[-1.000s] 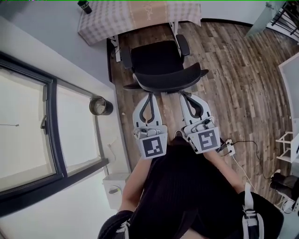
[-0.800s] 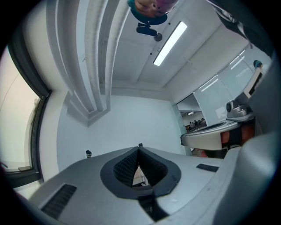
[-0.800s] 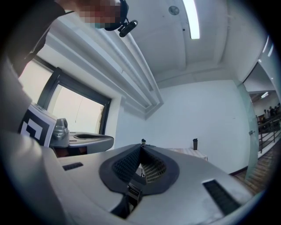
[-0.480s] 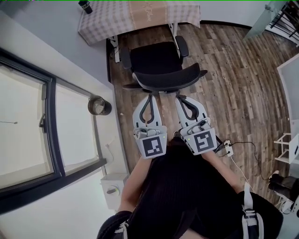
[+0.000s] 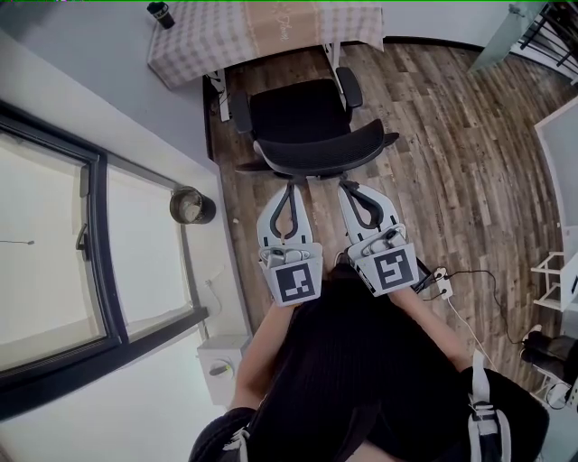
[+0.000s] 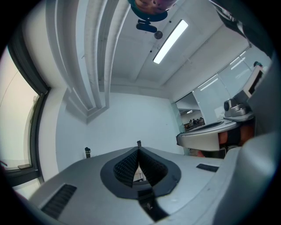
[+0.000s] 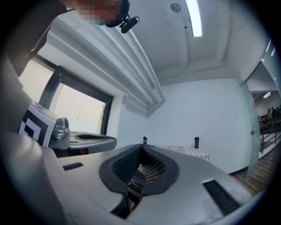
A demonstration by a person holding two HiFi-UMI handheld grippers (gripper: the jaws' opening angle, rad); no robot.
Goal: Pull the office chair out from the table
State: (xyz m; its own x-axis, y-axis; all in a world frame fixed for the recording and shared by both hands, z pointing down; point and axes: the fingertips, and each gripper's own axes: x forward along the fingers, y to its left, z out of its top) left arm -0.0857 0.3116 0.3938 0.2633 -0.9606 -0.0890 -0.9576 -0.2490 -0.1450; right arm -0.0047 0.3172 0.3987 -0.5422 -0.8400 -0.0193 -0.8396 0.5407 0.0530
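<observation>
Head view, looking steeply down: the office chair (image 5: 305, 115) stands on the wooden floor (image 5: 452, 153) just in front of the table (image 5: 217, 36). Its seat faces the table and its curved black backrest (image 5: 330, 153) is turned toward the person. The chair's armrests lie near the table's white legs, and the whole seat shows clear of the table's edge. A checked cloth covers the table, and a dark bottle (image 5: 163, 13) stands near its left corner.

Both grippers are held out level, side by side, toward the backrest. The left gripper (image 5: 290, 183) has its tips just at the backrest's near edge, left of the middle. The right gripper (image 5: 347, 186) has its tips just at the same edge, further right. Whether either tip touches the chair cannot be told from above.

In the left gripper view, the left gripper (image 6: 138, 150) has its jaws clenched together, the tips meeting, with nothing held between the pads. In the right gripper view, the right gripper (image 7: 141, 147) is likewise clenched, tips meeting and pads bare. The table and bottle (image 7: 196, 142) show beyond it against the white wall.

A round metal bin (image 5: 192, 206) sits on the floor by the window wall, to the left of the chair. A power strip (image 5: 440, 285) with its cable lies on the floor to the right of the person.
</observation>
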